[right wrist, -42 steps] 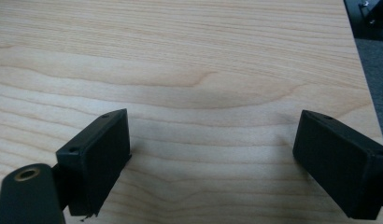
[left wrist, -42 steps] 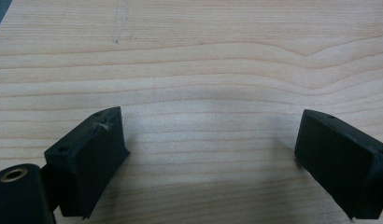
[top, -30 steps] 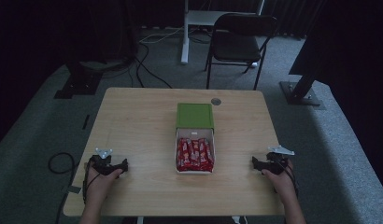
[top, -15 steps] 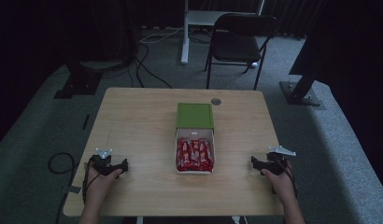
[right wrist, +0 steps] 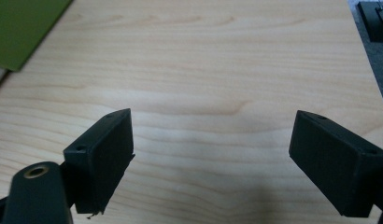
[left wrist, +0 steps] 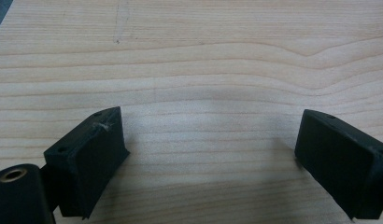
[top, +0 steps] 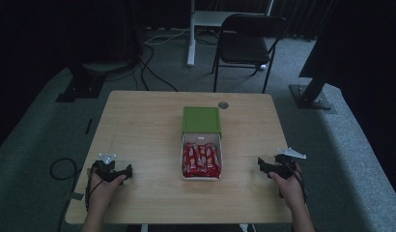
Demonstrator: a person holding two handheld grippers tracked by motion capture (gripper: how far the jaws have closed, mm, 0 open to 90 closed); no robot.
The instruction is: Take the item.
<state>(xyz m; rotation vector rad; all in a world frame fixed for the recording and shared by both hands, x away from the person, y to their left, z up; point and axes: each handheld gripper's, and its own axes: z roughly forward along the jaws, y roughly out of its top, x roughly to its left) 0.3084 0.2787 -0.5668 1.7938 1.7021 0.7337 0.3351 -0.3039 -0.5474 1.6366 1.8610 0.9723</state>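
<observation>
A light wooden table (top: 148,125) is seen from the high view, with a white box (top: 201,177) lying near its centre. The box is filled with red-wrapped bars (top: 202,159) laid side by side, though the dim light leaves their exact number uncertain. A green lid (top: 201,120) is set at the box's 12 o'clock end, touching or slightly overlapping it. A small round grey fitting (top: 223,105) is let into the tabletop at about 1 o'clock from the lid.

The left gripper (top: 120,171) is held at roughly 8 o'clock from the box, well apart from it, near the table's front edge. In the left gripper view (left wrist: 208,140) its jaws are spread wide over bare wood, with nothing between them.

The right gripper (top: 264,165) is held at about 4 o'clock from the box. In the right gripper view (right wrist: 210,140) its jaws are likewise spread wide over bare tabletop, and a corner of the green lid (right wrist: 26,25) is seen at 10 o'clock.

A dark folding chair (top: 251,36) stands on the carpet beyond the table's far edge.
</observation>
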